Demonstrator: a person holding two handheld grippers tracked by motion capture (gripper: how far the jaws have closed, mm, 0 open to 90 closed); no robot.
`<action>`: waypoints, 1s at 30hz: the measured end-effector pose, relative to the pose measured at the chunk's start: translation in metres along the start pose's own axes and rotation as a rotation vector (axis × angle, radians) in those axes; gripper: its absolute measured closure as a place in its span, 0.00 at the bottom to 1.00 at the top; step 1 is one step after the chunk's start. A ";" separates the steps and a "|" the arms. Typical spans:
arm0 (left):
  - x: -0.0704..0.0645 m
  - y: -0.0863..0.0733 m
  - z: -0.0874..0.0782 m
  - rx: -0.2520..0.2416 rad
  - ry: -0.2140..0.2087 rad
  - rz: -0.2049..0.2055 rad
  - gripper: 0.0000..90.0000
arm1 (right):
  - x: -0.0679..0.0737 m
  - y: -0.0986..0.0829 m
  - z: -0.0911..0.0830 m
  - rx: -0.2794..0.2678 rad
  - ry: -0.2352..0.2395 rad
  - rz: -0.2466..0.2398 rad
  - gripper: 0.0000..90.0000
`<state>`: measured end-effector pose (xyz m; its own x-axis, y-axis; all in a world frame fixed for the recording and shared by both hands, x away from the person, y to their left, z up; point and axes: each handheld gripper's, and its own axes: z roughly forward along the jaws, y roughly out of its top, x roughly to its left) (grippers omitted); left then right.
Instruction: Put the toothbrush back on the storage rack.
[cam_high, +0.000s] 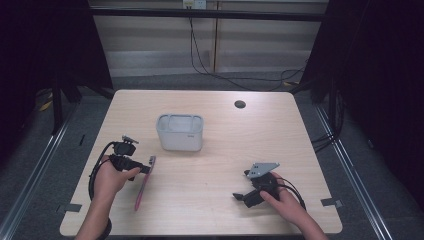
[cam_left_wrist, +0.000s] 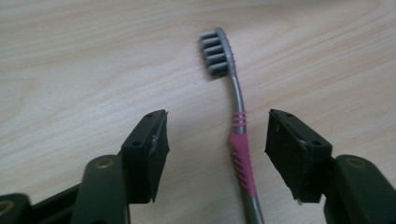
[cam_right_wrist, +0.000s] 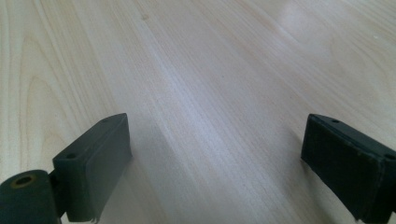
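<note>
- Here, a pale wood table (cam_high: 210, 200) carries a pink-and-grey toothbrush (cam_high: 145, 183) lying flat at near left, head toward the far side.
- Left gripper (cam_left_wrist: 217, 135) held by the left hand (cam_high: 111, 176) right over the toothbrush; jaws wide apart, one either side of the handle, not touching it, gripping nothing.
- In the left gripper view the toothbrush sits nearer the right-hand jaw than the other one; grey bristle head is past the jaw tips, pink grip section between them.
- Right gripper (cam_high: 240, 197) at near right, held by the right hand (cam_high: 286, 199), grey three-cornered plate on top, pointing left across the table.
- Right gripper view: its jaws spread wide, bare wood between them, holding nothing.
- White rectangular container (cam_high: 180, 132) stands upright around the table centre, on the far side of both grippers, well apart from the toothbrush; inside too unclear to tell.
- Dark round hole (cam_high: 240, 104) in the tabletop at far right of the container.
- Black cables (cam_high: 210, 70) trail over the floor beyond the table's far edge.
</note>
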<state>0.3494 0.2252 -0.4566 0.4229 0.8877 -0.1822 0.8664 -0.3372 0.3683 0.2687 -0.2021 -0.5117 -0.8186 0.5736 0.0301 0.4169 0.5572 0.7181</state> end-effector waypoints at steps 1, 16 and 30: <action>0.000 0.000 0.000 0.003 -0.002 0.002 0.45 | 0.000 0.000 0.000 0.000 0.000 0.000 0.09; -0.010 -0.003 0.012 0.050 -0.003 -0.012 0.64 | 0.000 0.000 0.000 0.000 0.000 0.000 0.09; -0.021 -0.001 0.019 0.053 0.045 0.001 0.88 | 0.000 0.000 0.000 0.000 0.000 0.000 0.09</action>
<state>0.3444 0.2015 -0.4702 0.4121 0.9003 -0.1400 0.8794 -0.3528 0.3198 0.2687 -0.2021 -0.5117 -0.8186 0.5736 0.0298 0.4167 0.5574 0.7181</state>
